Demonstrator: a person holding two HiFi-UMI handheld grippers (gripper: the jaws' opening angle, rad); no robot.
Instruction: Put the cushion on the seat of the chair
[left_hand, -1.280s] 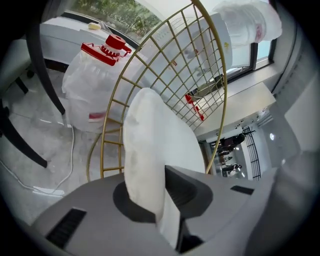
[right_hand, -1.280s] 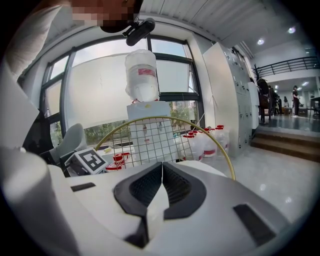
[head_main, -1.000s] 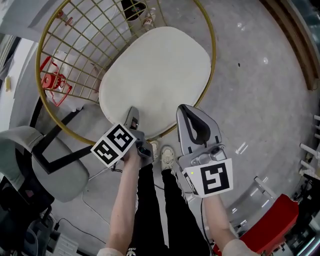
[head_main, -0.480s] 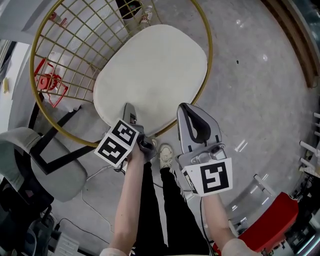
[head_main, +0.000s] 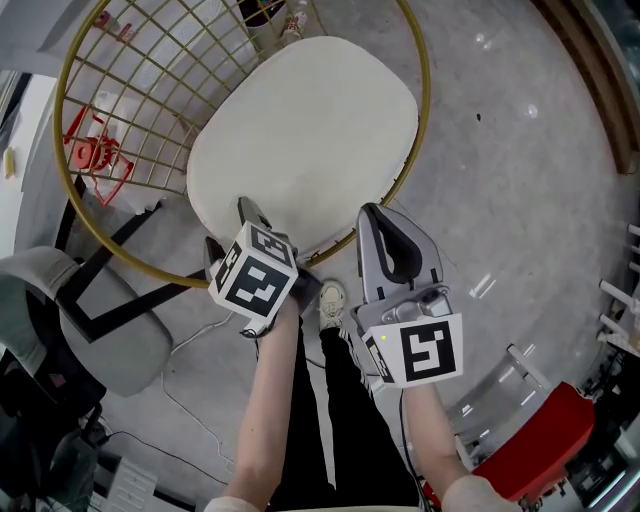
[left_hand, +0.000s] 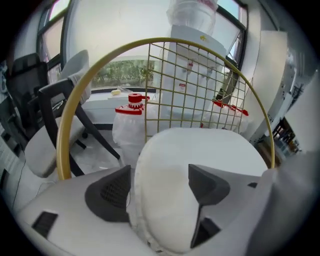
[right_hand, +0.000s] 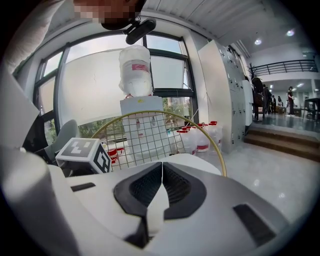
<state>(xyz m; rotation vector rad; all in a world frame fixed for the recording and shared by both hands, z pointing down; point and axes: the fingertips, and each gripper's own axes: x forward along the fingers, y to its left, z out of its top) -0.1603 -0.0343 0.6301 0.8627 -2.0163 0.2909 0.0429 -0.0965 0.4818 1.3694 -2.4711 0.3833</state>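
A cream cushion (head_main: 300, 130) lies on the seat of a round gold wire chair (head_main: 425, 90). My left gripper (head_main: 230, 228) is at the cushion's near left edge. In the left gripper view its jaws (left_hand: 160, 187) have just been opening and stand wide, with the cushion's (left_hand: 200, 150) rounded edge between them. My right gripper (head_main: 370, 212) hangs at the cushion's near right edge. In the right gripper view it (right_hand: 162, 175) is shut, pads meeting, nothing seen between them, and the cushion (right_hand: 195, 160) and chair rim (right_hand: 215, 145) lie just beyond.
A grey office chair (head_main: 80, 320) stands at the left, close to the gold rim. Red-capped water jugs (left_hand: 132, 107) sit behind the wire back. A red object (head_main: 540, 440) is at the lower right. The person's legs and shoes (head_main: 330, 305) are below the grippers.
The left gripper has tilted and turned, so its marker cube faces differently, and its jaws have spread around the cushion's edge. The right gripper has stayed put.
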